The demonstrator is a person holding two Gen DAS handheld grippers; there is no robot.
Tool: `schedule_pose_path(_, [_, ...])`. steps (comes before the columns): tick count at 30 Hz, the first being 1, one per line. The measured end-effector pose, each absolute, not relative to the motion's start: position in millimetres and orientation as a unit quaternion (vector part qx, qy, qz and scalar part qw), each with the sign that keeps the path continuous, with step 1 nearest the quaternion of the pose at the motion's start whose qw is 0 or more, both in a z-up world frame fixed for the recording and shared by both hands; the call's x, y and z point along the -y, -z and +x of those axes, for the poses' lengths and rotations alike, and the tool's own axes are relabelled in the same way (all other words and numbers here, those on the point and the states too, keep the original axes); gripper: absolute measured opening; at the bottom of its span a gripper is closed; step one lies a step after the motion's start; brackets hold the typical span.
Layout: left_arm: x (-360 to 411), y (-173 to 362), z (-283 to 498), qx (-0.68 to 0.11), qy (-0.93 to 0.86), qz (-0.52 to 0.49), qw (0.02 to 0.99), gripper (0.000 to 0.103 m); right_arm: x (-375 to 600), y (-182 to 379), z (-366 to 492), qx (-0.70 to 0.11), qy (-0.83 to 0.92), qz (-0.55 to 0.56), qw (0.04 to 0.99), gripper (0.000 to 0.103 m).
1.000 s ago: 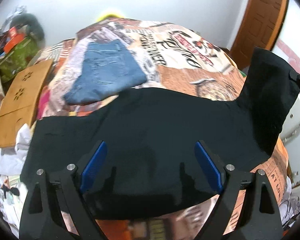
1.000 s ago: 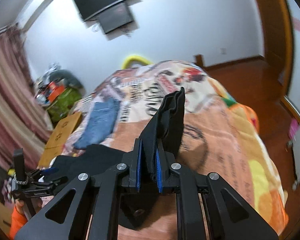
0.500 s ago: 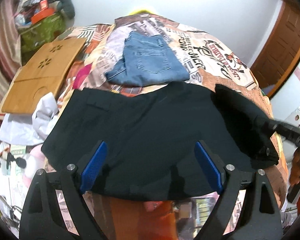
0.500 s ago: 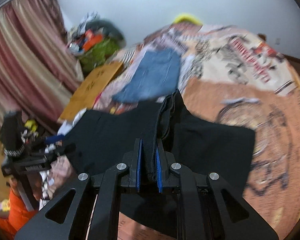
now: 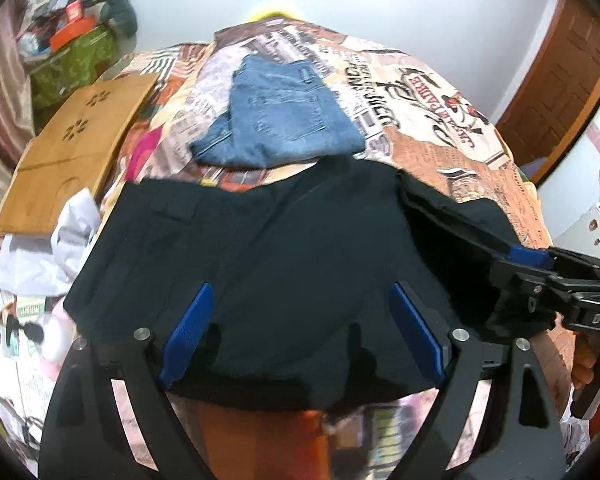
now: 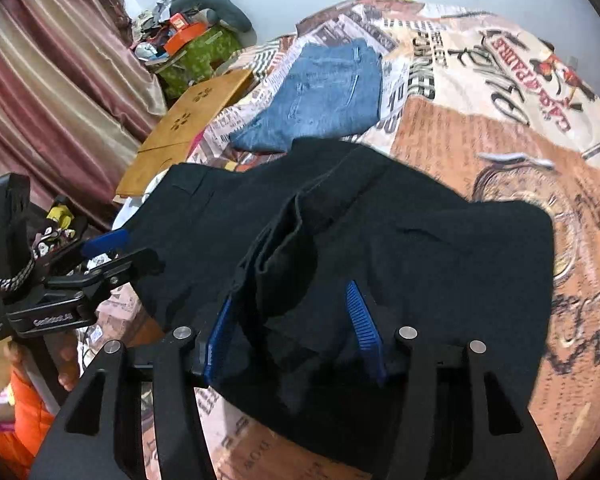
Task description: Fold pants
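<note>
Black pants (image 5: 280, 248) lie across the printed bed cover (image 5: 440, 128), with one end folded back over the rest (image 6: 440, 248). My right gripper (image 6: 290, 294) hovers low over that folded end and its jaws are opening. The bunched hem stands between them, leaning on the left pad (image 6: 216, 336) and clear of the right one. In the left wrist view the right gripper (image 5: 528, 256) reaches in from the right edge. My left gripper (image 5: 300, 292) hangs open over the near edge of the pants with nothing gripped. The left gripper (image 6: 104, 244) also shows at the left of the right wrist view.
Folded blue jeans (image 5: 284, 120) lie on the bed just beyond the black pants. A wooden board (image 5: 76, 152) and white cloth (image 5: 60, 248) sit off the bed's left side, below a green box (image 5: 72, 60) of clutter. A curtain (image 6: 52, 80) hangs at left, a door (image 5: 560, 92) at right.
My right gripper swung the raised pants end over and down onto the rest of the pants, then its jaws parted. My left gripper drifted a little, still open.
</note>
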State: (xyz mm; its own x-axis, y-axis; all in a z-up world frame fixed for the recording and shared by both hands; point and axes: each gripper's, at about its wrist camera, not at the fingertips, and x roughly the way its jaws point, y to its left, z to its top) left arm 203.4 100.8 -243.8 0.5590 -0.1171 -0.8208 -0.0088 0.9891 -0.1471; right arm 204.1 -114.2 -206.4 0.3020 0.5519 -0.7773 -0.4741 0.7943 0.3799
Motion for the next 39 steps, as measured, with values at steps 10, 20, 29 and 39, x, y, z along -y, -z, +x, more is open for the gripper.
schedule_pose_path(10, [-46.1, 224.1, 236.8, -0.465, 0.105, -0.064, 0.877, 0.094, 193.0, 174.1, 209.1, -0.445, -0.253, 0.039, 0.858, 0.051])
schedule_pose_path(20, [-9.7, 297.9, 287.4, -0.572, 0.11, -0.065, 0.81, 0.086, 249.2, 221.7, 193.1, -0.494, -0.208, 0.068, 0.842, 0.051])
schedule_pose_path(29, [1.2, 285.7, 269.4, -0.544, 0.097, -0.023, 0.833, 0.023, 247.2, 249.8, 178.2, -0.507, -0.225, 0.044, 0.831, 0.051])
schedule_pose_path(39, [-15.2, 286.6, 259.1, -0.542, 0.056, 0.009, 0.838, 0.015, 247.8, 252.8, 176.2, -0.499, -0.238, 0.024, 0.833, 0.051])
